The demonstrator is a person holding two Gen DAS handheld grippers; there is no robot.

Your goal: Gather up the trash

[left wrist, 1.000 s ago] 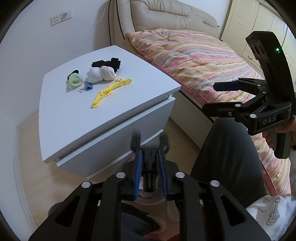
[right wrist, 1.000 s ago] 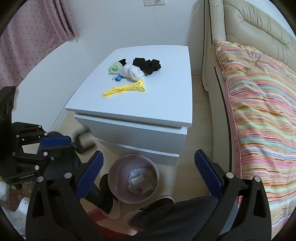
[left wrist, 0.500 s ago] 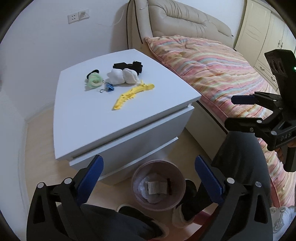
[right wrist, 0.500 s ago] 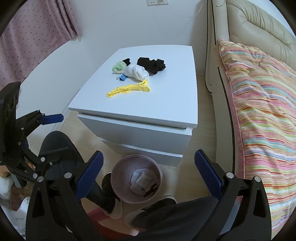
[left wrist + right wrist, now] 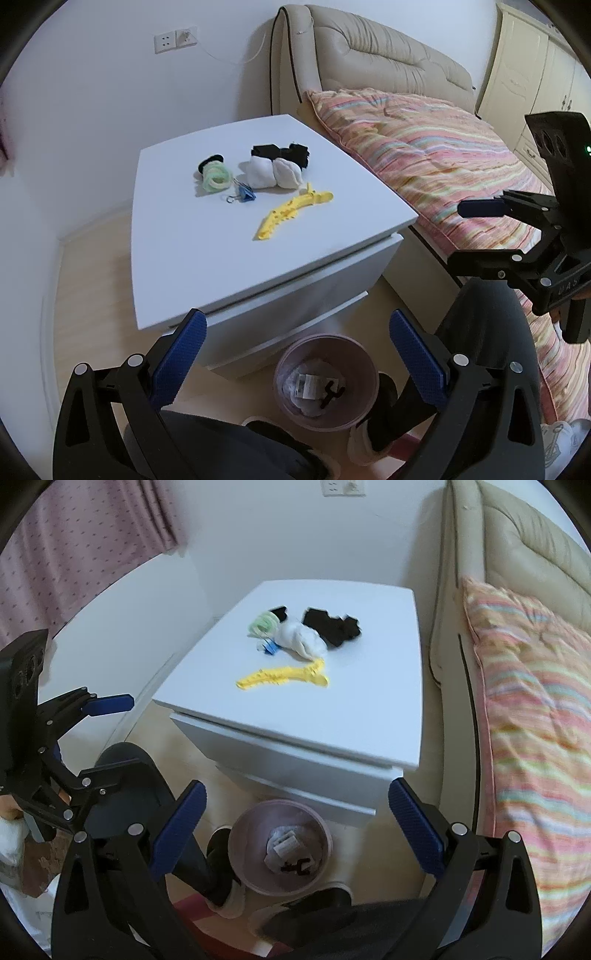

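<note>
Both pairs of fingers stand wide and empty above a pink wastebasket (image 5: pixel 327 384) on the floor at the near foot of a white counter (image 5: pixel 207 243). The left gripper (image 5: pixel 295 347) has just spread its blue pads with nothing between them; the right gripper (image 5: pixel 295 812) is equally agape. Inside the bin lie a small white packet (image 5: pixel 284 843) and a black clip (image 5: pixel 297 867). On the counter, far from the bin, sit a yellow hair clip (image 5: pixel 291 216), a white sock bundle (image 5: pixel 273 173), black socks (image 5: pixel 284 151), green hair ties (image 5: pixel 214 177) and a blue binder clip (image 5: pixel 243 194). A striped quilt (image 5: pixel 436 155) covers the bed at right.
</note>
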